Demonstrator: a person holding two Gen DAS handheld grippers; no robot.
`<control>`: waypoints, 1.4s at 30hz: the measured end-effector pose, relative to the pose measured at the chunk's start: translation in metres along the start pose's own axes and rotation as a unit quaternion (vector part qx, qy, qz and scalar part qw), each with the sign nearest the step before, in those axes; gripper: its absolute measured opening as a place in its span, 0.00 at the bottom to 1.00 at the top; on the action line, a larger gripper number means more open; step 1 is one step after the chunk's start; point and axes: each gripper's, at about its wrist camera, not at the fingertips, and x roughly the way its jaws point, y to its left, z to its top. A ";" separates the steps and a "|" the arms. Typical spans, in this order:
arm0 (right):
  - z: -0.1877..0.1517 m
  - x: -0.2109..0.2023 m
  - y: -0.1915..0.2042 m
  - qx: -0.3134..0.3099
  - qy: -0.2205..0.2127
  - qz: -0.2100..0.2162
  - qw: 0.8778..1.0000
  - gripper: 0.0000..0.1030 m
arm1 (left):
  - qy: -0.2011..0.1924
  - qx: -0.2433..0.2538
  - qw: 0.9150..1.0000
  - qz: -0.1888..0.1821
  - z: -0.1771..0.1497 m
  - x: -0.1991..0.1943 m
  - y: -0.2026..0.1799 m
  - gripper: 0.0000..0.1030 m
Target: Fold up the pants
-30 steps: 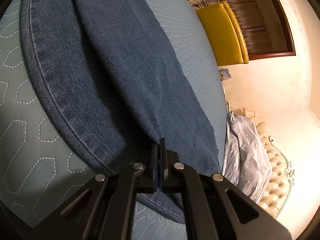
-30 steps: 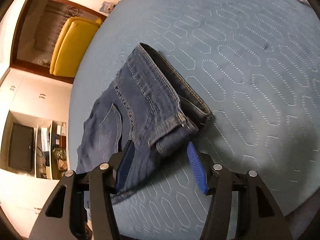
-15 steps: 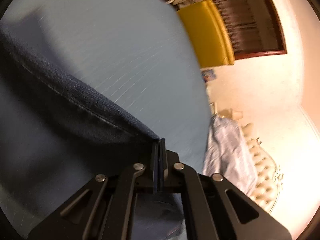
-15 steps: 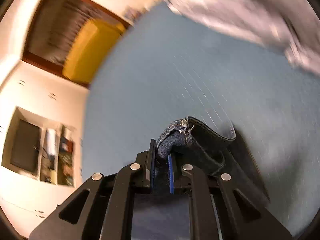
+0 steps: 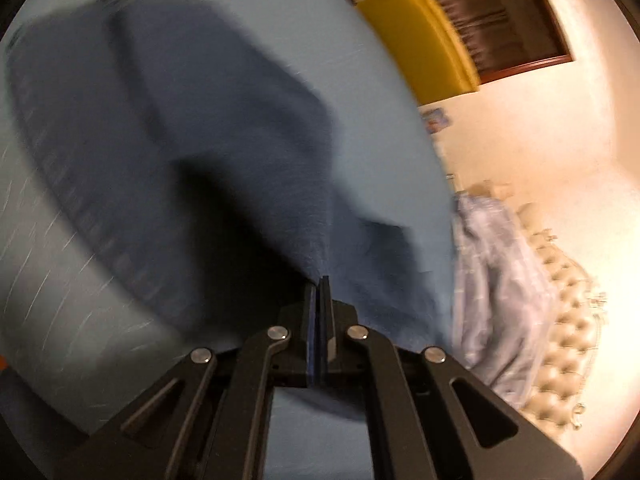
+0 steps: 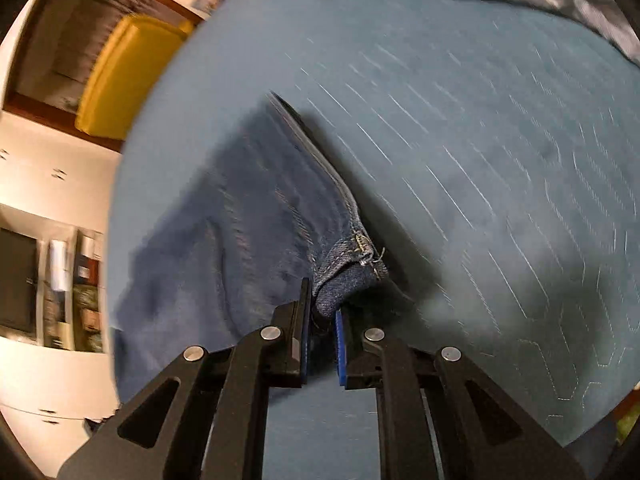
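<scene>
Blue denim pants [image 5: 192,168] lie spread over the teal quilted bed [image 5: 48,280], blurred by motion. My left gripper [image 5: 319,292] is shut on a thin edge of the pants' leg, the cloth rising to its tips. In the right wrist view the pants [image 6: 248,216] stretch away to the left, and my right gripper [image 6: 323,312] is shut on the thick waistband corner [image 6: 352,268], which bulges out between the blue pads [image 6: 341,344]. The waistband edge runs up and away from the fingers.
A yellow chair [image 5: 416,44] stands beyond the bed by a wood-framed opening. A pale crumpled blanket [image 5: 496,272] and tufted headboard [image 5: 568,340] sit at the right. The bed's quilted cover [image 6: 500,160] extends far right; shelves and a dark screen [image 6: 16,280] are at the left.
The right gripper closed on the waistband corner and lifted it. Both grippers swing with the pants, which now lie lower and spread over the bed again.
</scene>
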 end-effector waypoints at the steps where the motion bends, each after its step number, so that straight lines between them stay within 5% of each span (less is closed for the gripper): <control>1: -0.004 0.003 -0.002 -0.002 -0.002 -0.003 1.000 0.10 | -0.003 -0.002 1.000 0.005 -0.005 0.003 0.012 0.01; 7: -0.007 -0.022 0.013 -0.031 -0.039 -0.006 0.999 0.09 | -0.021 -0.012 1.000 -0.007 -0.010 -0.014 0.025 0.01; 10: -0.006 -0.002 0.012 -0.049 -0.023 -0.044 0.998 0.09 | -0.013 -0.015 1.000 0.002 -0.010 -0.005 0.028 0.01; 15: -0.015 -0.016 0.015 -0.052 -0.045 -0.036 0.997 0.09 | -0.012 -0.042 0.999 -0.008 -0.022 -0.006 0.046 0.01; 20: -0.020 0.010 0.006 -0.062 -0.035 -0.072 0.995 0.07 | -0.003 -0.058 0.998 -0.018 -0.027 0.005 0.056 0.02; 23: -0.022 0.013 0.016 -0.080 -0.042 -0.095 0.991 0.07 | -0.019 -0.070 0.997 -0.040 -0.023 -0.010 0.063 0.50; 25: -0.023 0.016 0.022 -0.091 -0.042 -0.110 0.989 0.07 | -0.059 -0.086 0.993 -0.061 -0.007 -0.032 0.076 0.51; 31: -0.027 0.027 0.042 -0.115 -0.043 -0.149 0.981 0.08 | -0.136 -0.130 0.981 -0.043 0.092 -0.073 0.129 0.40; 37: -0.032 0.039 0.059 -0.124 -0.040 -0.168 0.977 0.08 | -0.123 -0.141 0.982 0.022 0.164 -0.067 0.157 0.40; 42: -0.032 0.034 0.060 -0.128 -0.037 -0.174 0.976 0.08 | -0.092 -0.144 0.985 0.011 0.187 -0.050 0.162 0.38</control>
